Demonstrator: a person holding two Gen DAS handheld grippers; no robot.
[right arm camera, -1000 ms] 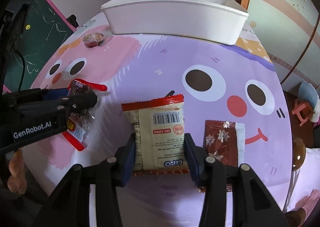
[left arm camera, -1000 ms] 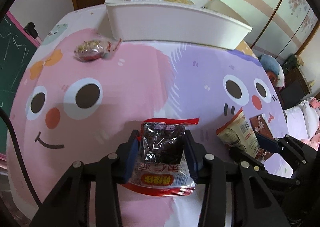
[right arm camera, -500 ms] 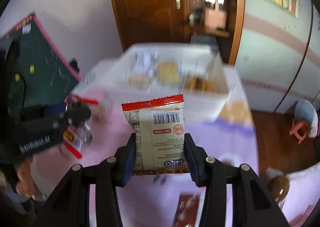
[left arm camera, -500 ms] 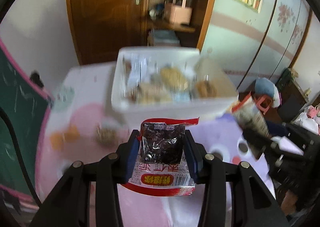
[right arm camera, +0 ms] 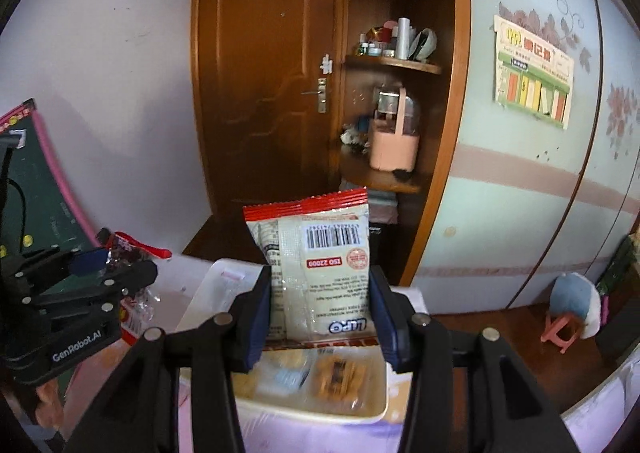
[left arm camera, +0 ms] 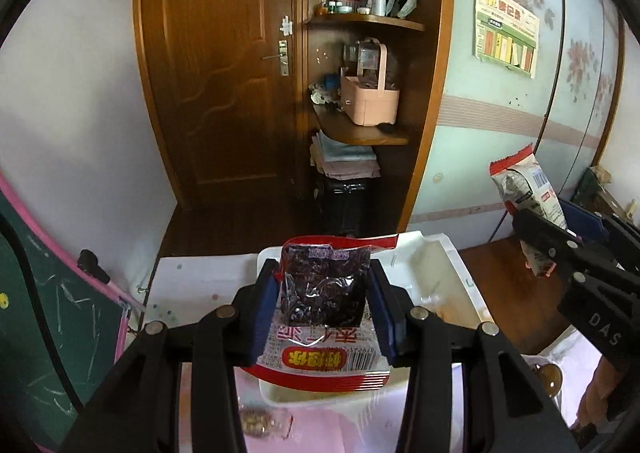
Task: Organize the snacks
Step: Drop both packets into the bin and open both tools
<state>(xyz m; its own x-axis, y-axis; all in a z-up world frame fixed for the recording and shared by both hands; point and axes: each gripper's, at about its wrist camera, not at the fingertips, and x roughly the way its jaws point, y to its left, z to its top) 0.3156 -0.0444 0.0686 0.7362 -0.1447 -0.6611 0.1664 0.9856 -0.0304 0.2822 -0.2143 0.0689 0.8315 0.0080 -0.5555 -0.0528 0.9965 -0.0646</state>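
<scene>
A brown wooden door [left arm camera: 216, 65] is standing shut behind the table, with a metal handle [left arm camera: 280, 57] showing on its right edge. Beside it, open corner shelves [left arm camera: 364, 19] are holding bottles and jars on the upper board, a pink caddy [left arm camera: 370, 101] on the middle one, and folded towels [left arm camera: 344, 161] underneath. A colourful poster [right arm camera: 534, 71] is hanging on the pale blue wall, a green chalkboard [left arm camera: 44, 317] with a pink frame is leaning at the left, and a small pink stool [right arm camera: 558, 327] is sitting on the floor at the right.

White bin [right arm camera: 376, 411] contents blurred, mostly hidden behind packets.
</scene>
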